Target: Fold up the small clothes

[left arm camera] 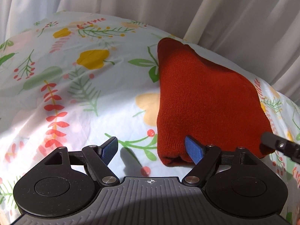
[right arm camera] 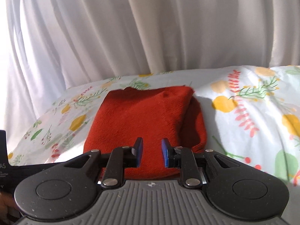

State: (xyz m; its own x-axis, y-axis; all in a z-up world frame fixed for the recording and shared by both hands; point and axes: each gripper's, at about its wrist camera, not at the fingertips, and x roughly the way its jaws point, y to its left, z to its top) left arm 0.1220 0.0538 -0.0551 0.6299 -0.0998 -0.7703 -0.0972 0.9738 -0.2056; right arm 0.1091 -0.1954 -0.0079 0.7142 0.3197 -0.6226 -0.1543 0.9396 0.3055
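The rust-red knit garment (left arm camera: 204, 101) lay already folded into a thick bundle on the floral sheet (left arm camera: 75, 86) near the white curtain (right arm camera: 131, 28); it looked light, soft, floppy and not slippery, best pinched through all layers at a folded edge or corner. Its long axis ran from the near edge away toward the curtain, narrowing at the far end. The left gripper (left arm camera: 152, 148) was spread wide and empty beside the near hem; the right gripper (right arm camera: 151, 152) stood narrowly parted, holding nothing.
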